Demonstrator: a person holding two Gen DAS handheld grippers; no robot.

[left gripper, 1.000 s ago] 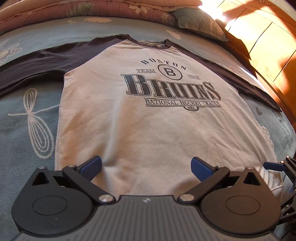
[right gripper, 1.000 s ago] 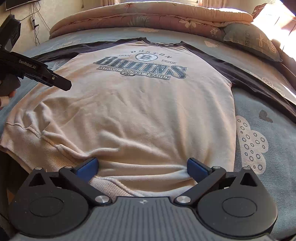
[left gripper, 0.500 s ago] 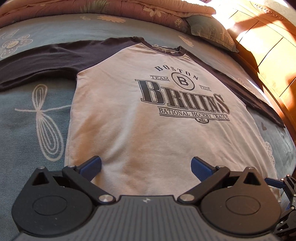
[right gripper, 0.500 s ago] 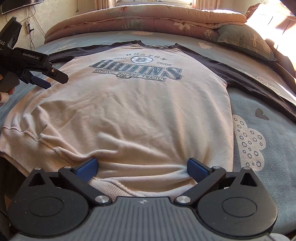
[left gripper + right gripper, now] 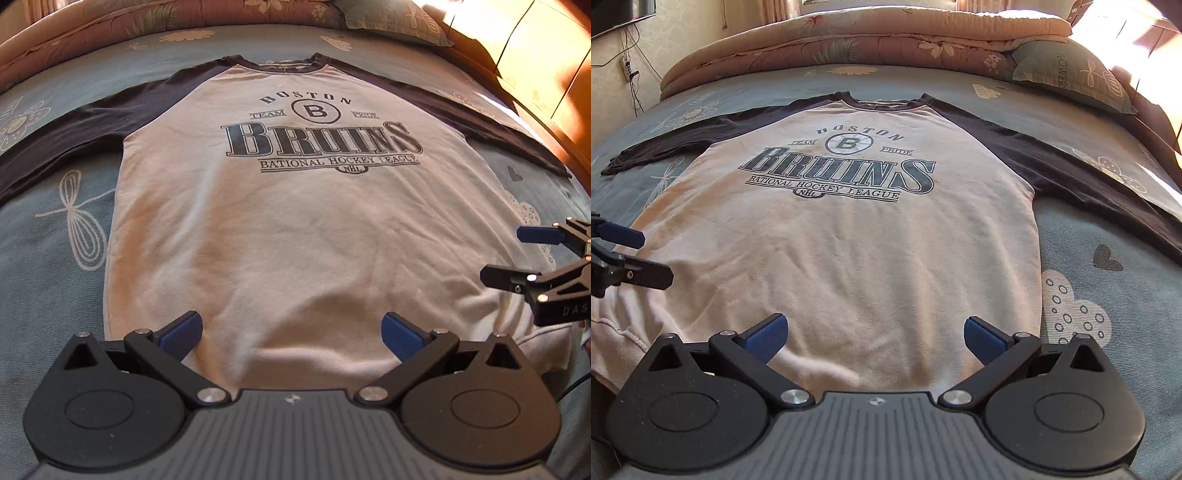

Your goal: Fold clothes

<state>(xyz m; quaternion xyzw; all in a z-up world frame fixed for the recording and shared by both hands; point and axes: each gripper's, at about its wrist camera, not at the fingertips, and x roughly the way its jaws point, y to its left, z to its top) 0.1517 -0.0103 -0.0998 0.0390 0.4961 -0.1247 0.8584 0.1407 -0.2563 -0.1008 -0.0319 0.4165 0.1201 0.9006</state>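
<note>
Sunlight falls across a bed (image 5: pixel 1108 266) with a blue patterned sheet, a rolled quilt (image 5: pixel 864 40) and a pillow (image 5: pixel 1071 74) at its head. Spread flat, print up, lies a cream Bruins sweatshirt (image 5: pixel 849 240) with dark sleeves (image 5: pixel 74 147) stretched out to either side. Its long axis runs straight away from both claws, collar far, hem nearest. The left claw (image 5: pixel 291 334) hangs over the hem's left half, the right claw (image 5: pixel 875 334) over its right half; each has its jaws spread wide and holds nothing. The hem lies just below and ahead of the blue pads (image 5: pixel 183 330), bunched a little at the right corner. Neither arm is plainly nearer, so I'd guess both drop onto the hem together.
</note>
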